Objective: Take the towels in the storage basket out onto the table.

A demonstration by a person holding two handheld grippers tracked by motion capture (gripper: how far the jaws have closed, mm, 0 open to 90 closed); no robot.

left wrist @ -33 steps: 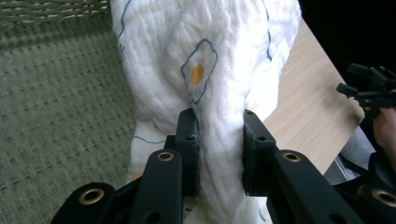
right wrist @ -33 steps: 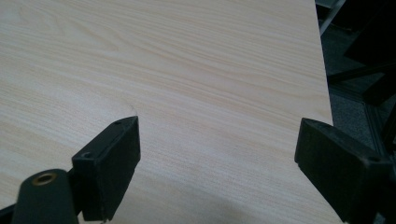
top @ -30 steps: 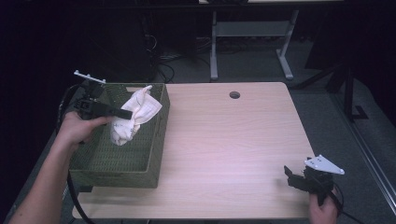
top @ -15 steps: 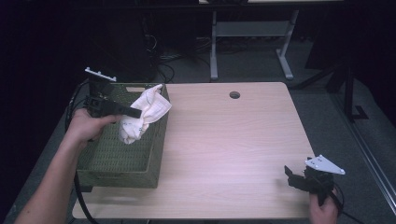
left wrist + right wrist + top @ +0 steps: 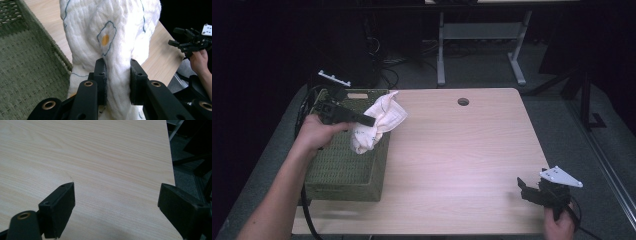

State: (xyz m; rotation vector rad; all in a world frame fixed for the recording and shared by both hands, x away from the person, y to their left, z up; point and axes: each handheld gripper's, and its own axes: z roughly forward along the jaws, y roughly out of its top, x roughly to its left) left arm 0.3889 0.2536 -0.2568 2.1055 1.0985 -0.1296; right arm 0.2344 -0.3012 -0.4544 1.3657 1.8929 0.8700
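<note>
— What has my left gripper (image 5: 368, 120) got?

— Its jaws are clamped on the white cloth (image 5: 377, 122), which hangs over the right rim of the green basket (image 5: 343, 167).

— And my right gripper (image 5: 523, 186)?

— Jaws spread wide with nothing between them, at the wooden table's (image 5: 462, 150) near right corner, well apart from the cloth.

the cloth (image 5: 110, 37) pinched in the black left gripper (image 5: 117, 82) is white, quilted, with thin blue outlines around orange-yellow spots, perhaps fried eggs. under and to the left of it, the woven basket (image 5: 22, 82) is olive green. beneath the black right gripper (image 5: 116, 207), the table (image 5: 100, 157) is pale wood-grain.
</note>
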